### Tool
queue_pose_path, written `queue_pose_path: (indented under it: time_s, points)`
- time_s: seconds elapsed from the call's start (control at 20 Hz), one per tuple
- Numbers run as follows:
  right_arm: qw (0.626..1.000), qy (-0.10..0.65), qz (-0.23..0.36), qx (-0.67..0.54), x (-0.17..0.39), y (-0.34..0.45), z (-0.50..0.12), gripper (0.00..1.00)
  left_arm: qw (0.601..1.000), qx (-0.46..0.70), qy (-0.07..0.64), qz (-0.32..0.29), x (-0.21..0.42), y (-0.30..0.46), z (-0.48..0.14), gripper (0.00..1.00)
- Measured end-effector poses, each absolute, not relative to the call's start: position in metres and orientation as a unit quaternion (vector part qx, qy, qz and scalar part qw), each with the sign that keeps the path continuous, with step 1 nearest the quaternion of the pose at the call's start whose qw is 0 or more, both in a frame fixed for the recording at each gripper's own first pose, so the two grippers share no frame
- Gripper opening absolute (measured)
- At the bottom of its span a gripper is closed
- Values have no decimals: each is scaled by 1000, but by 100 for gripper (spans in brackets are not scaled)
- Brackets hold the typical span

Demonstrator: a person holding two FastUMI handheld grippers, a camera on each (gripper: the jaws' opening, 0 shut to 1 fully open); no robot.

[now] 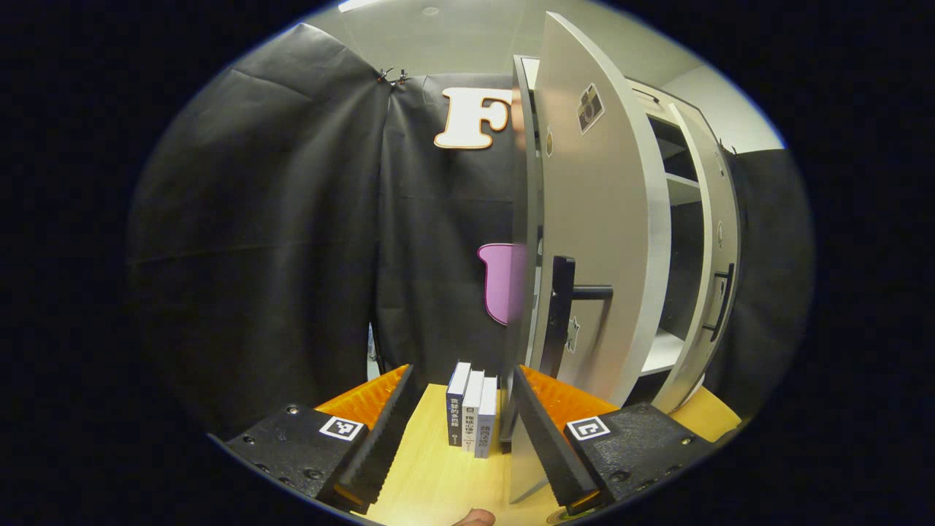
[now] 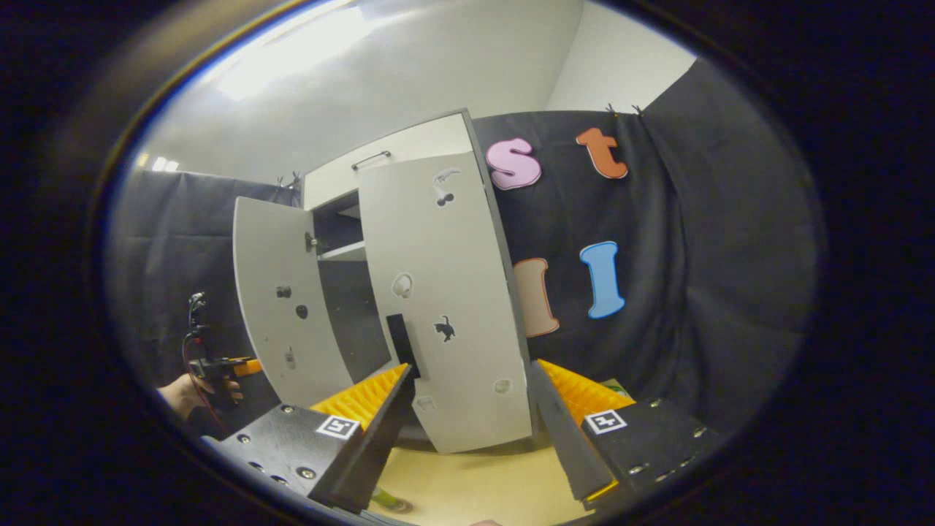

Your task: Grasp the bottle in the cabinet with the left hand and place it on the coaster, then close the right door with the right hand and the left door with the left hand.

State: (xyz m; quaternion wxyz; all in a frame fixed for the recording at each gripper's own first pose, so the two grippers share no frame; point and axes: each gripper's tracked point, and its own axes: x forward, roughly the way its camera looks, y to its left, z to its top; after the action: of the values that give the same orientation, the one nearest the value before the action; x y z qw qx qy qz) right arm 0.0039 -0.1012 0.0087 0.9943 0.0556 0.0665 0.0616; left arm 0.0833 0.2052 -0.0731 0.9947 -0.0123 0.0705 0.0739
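In the left gripper view my left gripper (image 1: 462, 372) is open and holds nothing. The cabinet's left door (image 1: 606, 241) swings out just right of it, its black handle (image 1: 562, 314) close above the right finger. Past that door I see the cabinet's shelves (image 1: 676, 190) and the right door (image 1: 719, 292). In the right gripper view my right gripper (image 2: 471, 369) is open, with the lower part of the right door (image 2: 445, 307) and its dark handle (image 2: 402, 343) straight ahead between the fingers. The left door (image 2: 281, 307) stands wide open. A hand holds the left gripper (image 2: 219, 365) far left.
Three books (image 1: 471, 413) stand upright on the wooden table (image 1: 431, 475) ahead of the left gripper. A small greenish thing (image 2: 387, 502) lies on the table (image 2: 482, 482) at the bottom edge, too cut off to identify. Black cloth walls surround the cabinet.
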Motion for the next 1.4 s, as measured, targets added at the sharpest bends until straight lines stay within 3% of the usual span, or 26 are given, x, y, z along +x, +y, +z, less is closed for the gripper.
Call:
queue_pose_path:
  time_s: [0.05,0.25,0.4,0.5,0.65,0.75,0.9,1.4]
  points:
    - [995,69,60,38,2,-100,6,92,995,-15,73,73,83,205,-74,84]
    - [997,54,55,5,-6,-89,9,96,995,-22,74,61,84,197,-73,88]
    - [998,40,44,-6,-11,-83,20,92,996,-18,75,41,84,183,-75,84]
    - [999,30,42,-11,-14,-77,25,96,996,-21,73,34,85,173,-74,89]
    - [998,7,46,-33,-15,-68,38,92,997,-22,75,12,87,151,-76,89]
    - [999,3,45,-29,-10,-64,40,100,997,-27,72,-2,90,138,-75,89]
    - [999,-1,44,-22,-9,-60,44,96,997,-24,75,-14,95,121,-76,89]
    - [999,-10,42,-18,-17,-66,49,96,997,-20,67,-10,110,113,-58,89]
